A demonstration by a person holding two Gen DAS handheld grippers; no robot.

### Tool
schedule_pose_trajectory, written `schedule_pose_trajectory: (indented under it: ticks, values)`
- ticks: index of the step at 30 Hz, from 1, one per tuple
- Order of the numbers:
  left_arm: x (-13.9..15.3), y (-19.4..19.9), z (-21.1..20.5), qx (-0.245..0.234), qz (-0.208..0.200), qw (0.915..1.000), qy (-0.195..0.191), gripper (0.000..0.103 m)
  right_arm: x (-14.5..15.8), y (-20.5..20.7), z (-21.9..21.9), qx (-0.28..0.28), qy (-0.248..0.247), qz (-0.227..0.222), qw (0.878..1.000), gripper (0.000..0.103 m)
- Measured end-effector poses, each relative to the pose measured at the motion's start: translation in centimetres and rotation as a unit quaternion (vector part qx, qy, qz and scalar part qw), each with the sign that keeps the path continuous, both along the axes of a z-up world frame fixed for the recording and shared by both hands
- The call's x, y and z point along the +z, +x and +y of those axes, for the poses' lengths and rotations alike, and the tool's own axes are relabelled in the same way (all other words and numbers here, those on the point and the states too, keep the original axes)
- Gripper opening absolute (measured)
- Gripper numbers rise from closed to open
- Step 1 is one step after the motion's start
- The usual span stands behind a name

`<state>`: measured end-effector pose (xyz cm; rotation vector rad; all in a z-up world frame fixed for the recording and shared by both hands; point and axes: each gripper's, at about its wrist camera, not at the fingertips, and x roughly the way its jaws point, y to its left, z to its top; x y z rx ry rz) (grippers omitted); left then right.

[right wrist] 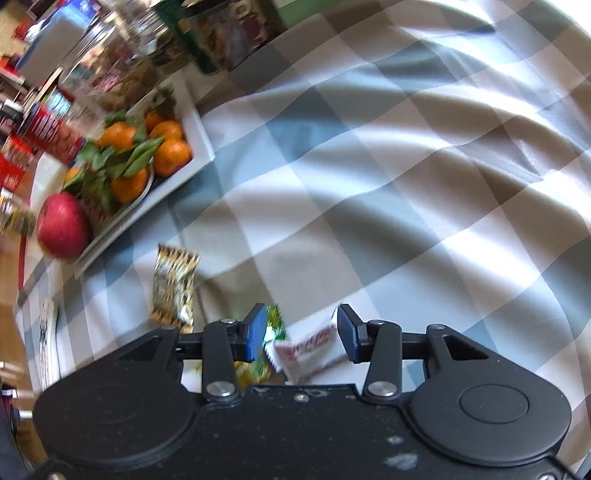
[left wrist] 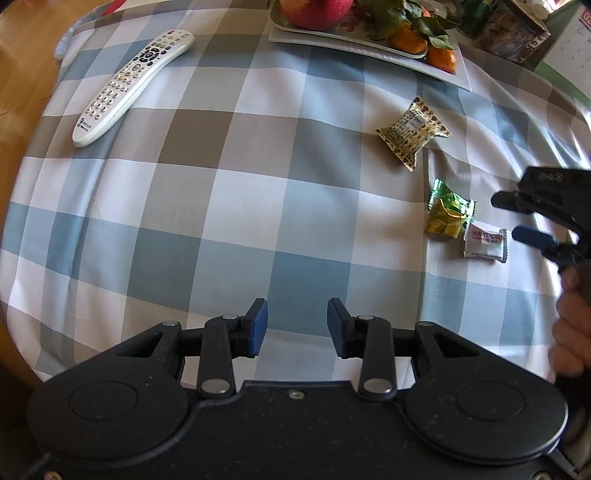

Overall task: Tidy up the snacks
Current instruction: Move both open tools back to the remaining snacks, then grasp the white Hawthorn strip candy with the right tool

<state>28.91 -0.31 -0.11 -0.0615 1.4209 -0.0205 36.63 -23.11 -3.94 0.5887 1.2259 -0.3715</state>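
Three wrapped snacks lie on the checked tablecloth [left wrist: 229, 206]: a brown-and-gold patterned packet [left wrist: 413, 133], a green-and-gold candy [left wrist: 448, 212] and a white Hawthorn packet [left wrist: 485, 242]. My left gripper [left wrist: 297, 328] hangs over bare cloth, open and with nothing between its fingers, well left of the snacks. My right gripper [left wrist: 511, 218] comes in from the right edge, just beside the white packet. In the right wrist view the right gripper [right wrist: 303, 332] is open, with the white packet [right wrist: 314, 350] lying between its pads and not pressed. The green candy [right wrist: 275, 326] peeks past the left finger, and the patterned packet [right wrist: 173, 291] lies further left.
A white tray [left wrist: 447, 70] with oranges, leaves and a red apple stands at the back, with tins [left wrist: 509, 26] behind it. A white remote control [left wrist: 136, 85] lies at the left. A hand [left wrist: 569, 332] holds the right gripper. The cloth is creased on the right.
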Motion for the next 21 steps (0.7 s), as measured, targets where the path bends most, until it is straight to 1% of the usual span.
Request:
schedule_pose_trajectory:
  ticks: [1,5,7,8,10,15,18,21]
  values:
    - [0.0,-0.1,0.0,-0.001,0.000,1.0000,-0.001,0.046,-0.1,0.3,0.1,0.003,-0.013,0.002,1.000,0.045]
    - [-0.1,0.0,0.5,0.004,0.003,1.0000,0.000,0.046,-1.2,1.4,1.2,0.055,-0.085,0.029,0.994,0.044]
    - [-0.1,0.1,0.7,0.010,0.005,0.9999,-0.006,0.046,-1.8,1.3,1.3,0.076,-0.103,0.048,0.991,0.043]
    - [-0.1,0.2,0.9,0.014,0.005,0.9999,-0.008,0.046,-2.0,1.0,1.2,0.080,-0.104,0.059,0.990,0.043]
    - [-0.1,0.3,1.0,0.020,0.005,0.9997,-0.010,0.046,-2.0,0.1,0.8,0.089,-0.097,0.067,0.989,0.043]
    - [-0.1,0.1,1.0,0.018,0.003,0.9998,-0.010,0.046,-1.7,-2.4,0.2,0.134,-0.068,0.105,0.983,0.043]
    - [-0.3,0.0,0.9,0.016,0.006,0.9998,-0.006,0.046,-0.7,-3.7,-0.5,0.133,-0.059,0.087,0.986,0.043]
    - [-0.5,0.1,0.8,0.016,0.007,0.9998,-0.003,0.046,0.4,-4.5,-0.9,0.138,-0.028,0.042,0.989,0.043]
